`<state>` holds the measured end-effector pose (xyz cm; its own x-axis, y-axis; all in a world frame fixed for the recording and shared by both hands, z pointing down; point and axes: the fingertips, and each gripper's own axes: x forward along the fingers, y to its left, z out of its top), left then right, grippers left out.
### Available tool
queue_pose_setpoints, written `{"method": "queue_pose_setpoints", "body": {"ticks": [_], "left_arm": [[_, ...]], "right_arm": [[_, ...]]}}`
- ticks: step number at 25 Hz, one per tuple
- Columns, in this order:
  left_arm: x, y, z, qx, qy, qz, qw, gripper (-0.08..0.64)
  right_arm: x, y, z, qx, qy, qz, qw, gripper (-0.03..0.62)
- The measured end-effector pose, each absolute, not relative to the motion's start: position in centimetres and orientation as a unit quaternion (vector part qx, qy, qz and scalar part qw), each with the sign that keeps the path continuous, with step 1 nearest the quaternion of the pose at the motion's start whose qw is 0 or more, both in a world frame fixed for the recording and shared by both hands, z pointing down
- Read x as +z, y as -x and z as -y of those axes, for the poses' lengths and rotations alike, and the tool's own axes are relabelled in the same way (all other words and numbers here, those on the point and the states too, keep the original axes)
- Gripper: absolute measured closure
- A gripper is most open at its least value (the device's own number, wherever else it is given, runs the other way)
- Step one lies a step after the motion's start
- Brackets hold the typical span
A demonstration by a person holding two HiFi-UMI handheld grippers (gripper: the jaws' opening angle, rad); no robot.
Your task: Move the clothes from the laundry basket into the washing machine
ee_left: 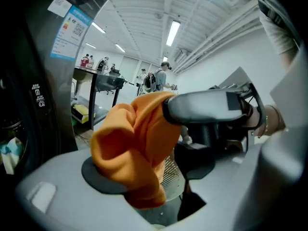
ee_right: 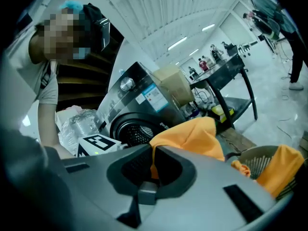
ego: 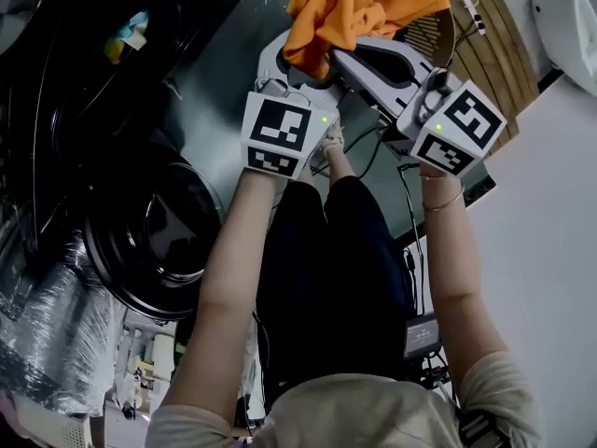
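The right gripper [ee_right: 153, 150] pinched an orange garment [ego: 350, 7] above the laundry basket [ego: 440, 35]; the left gripper [ee_left: 151, 172] stood with its jaws apart around the cloth.

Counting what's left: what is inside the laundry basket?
An orange cloth drapes over the rim of the laundry basket; the bottom is hidden, so other clothes cannot be told.

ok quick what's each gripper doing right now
Left gripper: open, jaws apart, with the crumpled orange fabric garment hanging between them, not clamped.
Right gripper: closed on that orange garment.
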<state>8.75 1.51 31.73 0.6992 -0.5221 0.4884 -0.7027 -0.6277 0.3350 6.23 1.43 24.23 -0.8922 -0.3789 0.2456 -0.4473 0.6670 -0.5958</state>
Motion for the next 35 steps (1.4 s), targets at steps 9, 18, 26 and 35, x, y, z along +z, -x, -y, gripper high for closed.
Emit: {"method": "queue_pose_setpoints", "body": {"ticks": [9, 18, 26, 35], "left_arm": [[33.8, -5.7, -1.3, 0.235, -0.853, 0.384, 0.263, 0.476], [32.5, 2.9, -0.8, 0.187, -0.797, 0.484, 0.31, 0.477], [33.2, 5.4, -1.1, 0.2, -0.789, 0.494, 0.307, 0.477], [34.5, 5.0, -1.2, 0.191, -0.791, 0.486, 0.318, 0.476]], "right_arm": [[27.6, -6.8, -2.8, 0.348, -0.258, 0.899, 0.062, 0.477], [39.8, -11.0, -3.1, 0.335, -0.278, 0.865, 0.25, 0.311], [49.7, -13.2, -4.4, 0.225, -0.208, 0.832, 0.463, 0.276], [51.2, -16.8, -0.9, 0.245, -0.295, 0.797, 0.467, 0.557]]}}
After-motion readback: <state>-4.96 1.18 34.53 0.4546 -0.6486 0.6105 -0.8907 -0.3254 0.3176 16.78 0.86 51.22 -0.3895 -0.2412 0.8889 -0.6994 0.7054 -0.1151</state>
